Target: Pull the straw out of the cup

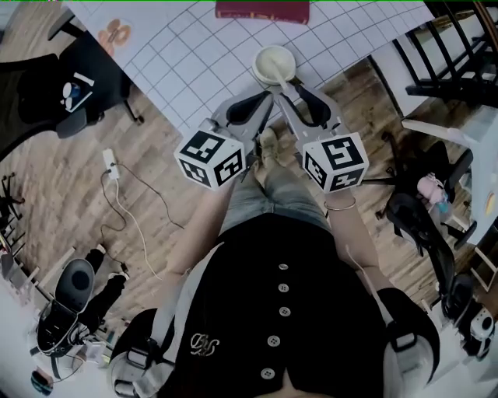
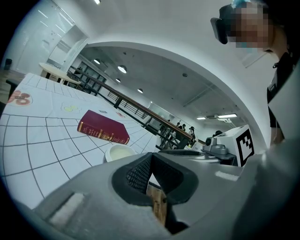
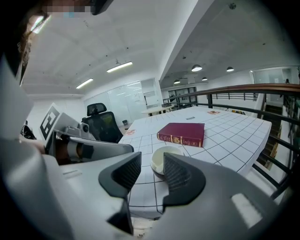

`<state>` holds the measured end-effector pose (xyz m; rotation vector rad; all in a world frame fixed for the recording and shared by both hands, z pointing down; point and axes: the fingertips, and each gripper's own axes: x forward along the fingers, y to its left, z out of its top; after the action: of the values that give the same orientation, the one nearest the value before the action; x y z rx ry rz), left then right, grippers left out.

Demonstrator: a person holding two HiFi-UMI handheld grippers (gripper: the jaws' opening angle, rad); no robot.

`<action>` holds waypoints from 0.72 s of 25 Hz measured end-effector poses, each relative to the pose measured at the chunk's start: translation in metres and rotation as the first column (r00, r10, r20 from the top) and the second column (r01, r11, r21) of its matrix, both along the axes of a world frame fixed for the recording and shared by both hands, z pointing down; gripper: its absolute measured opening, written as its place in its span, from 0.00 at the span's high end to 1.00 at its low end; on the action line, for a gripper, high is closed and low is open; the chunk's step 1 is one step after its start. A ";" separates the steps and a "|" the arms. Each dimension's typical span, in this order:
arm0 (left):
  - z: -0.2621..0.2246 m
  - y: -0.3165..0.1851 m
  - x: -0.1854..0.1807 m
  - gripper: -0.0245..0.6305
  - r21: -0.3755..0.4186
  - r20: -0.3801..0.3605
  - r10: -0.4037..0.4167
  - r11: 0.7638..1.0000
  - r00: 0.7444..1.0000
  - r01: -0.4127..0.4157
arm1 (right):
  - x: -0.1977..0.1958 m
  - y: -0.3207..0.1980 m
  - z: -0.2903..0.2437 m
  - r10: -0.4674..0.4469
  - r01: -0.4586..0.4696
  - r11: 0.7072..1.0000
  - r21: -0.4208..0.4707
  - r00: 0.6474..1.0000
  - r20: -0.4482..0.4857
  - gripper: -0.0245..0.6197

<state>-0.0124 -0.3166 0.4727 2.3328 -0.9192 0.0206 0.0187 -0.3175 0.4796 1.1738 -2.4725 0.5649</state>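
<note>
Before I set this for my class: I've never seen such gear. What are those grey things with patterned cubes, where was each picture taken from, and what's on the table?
There is no machine: a person holds a hand-worked claw in each hand. The patterned cube on each is part of it. The head view comes from a camera on the person's head, looking steeply down. The other two come from cameras riding on the claws, each looking along its own jaws. On the gridded white table stands a pale cup, with a dark red book lying flat beyond it. The left claw is shut on nothing; the right claw is open and empty, the cup showing through its gap. I cannot make out a straw in the cup.
</note>
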 end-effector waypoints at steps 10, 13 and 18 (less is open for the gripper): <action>0.031 0.002 -0.003 0.97 -0.068 -0.014 -0.008 0.998 1.000 0.007 | 0.000 -0.007 0.034 0.019 -0.018 1.000 0.009 0.992 -0.126 0.75; 0.034 -0.003 -0.001 0.97 -0.075 -0.024 -0.015 0.997 1.000 0.013 | -0.002 -0.009 0.038 0.013 -0.010 1.000 0.022 0.988 -0.155 0.75; 0.041 -0.006 0.001 0.97 -0.078 -0.014 -0.003 0.997 1.000 0.002 | -0.007 -0.016 0.046 0.013 -0.010 1.000 0.018 0.988 -0.156 0.80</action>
<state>-0.0117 -0.3224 0.5135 2.2573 -0.8986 0.0384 0.0117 -0.3330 0.5255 1.1920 -2.3443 0.4371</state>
